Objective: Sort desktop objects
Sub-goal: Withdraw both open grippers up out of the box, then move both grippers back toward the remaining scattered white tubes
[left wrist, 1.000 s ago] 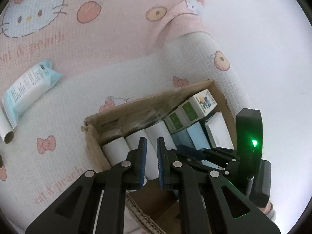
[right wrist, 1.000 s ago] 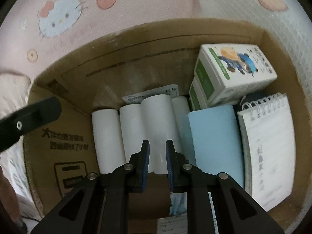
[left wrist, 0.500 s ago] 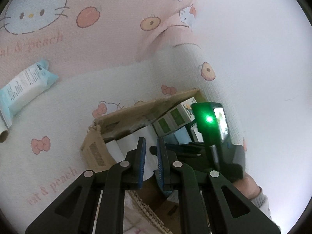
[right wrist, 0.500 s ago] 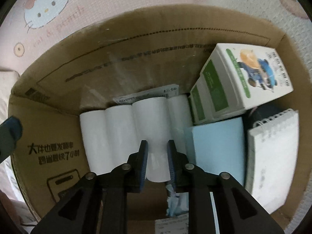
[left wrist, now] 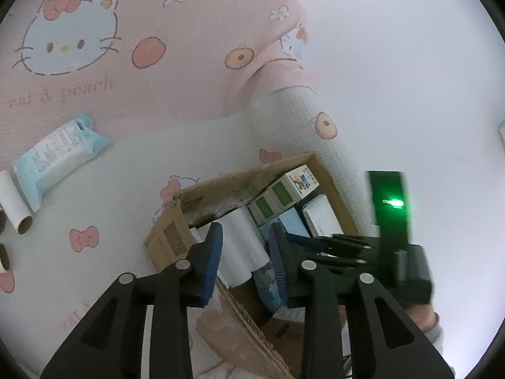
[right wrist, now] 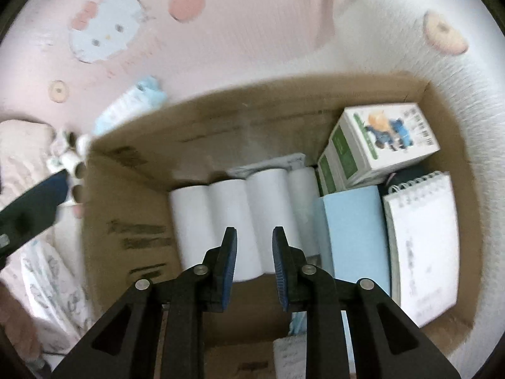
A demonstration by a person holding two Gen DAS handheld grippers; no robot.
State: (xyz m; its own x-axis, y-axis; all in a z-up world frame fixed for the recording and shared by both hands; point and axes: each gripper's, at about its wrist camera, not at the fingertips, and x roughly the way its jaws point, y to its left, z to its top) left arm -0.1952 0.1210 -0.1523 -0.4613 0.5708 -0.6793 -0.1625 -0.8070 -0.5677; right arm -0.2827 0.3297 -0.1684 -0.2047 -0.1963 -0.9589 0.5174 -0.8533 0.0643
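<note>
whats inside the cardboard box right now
Inside the cardboard box: four white paper rolls side by side, two stacked green-and-white cartons, a light blue flat item and a spiral notepad. A dark item under the cartons is mostly covered.

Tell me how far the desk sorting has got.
Done: white rolls, green-and-white cartons, a blue pad and a spiral notepad sit in the cardboard box. In hand: nothing; both claws are empty. Left: a blue wipes pack and cardboard tubes on the blanket.

A pink-and-white cat-and-peach printed cloth (left wrist: 176, 101) covers the surface.
</note>
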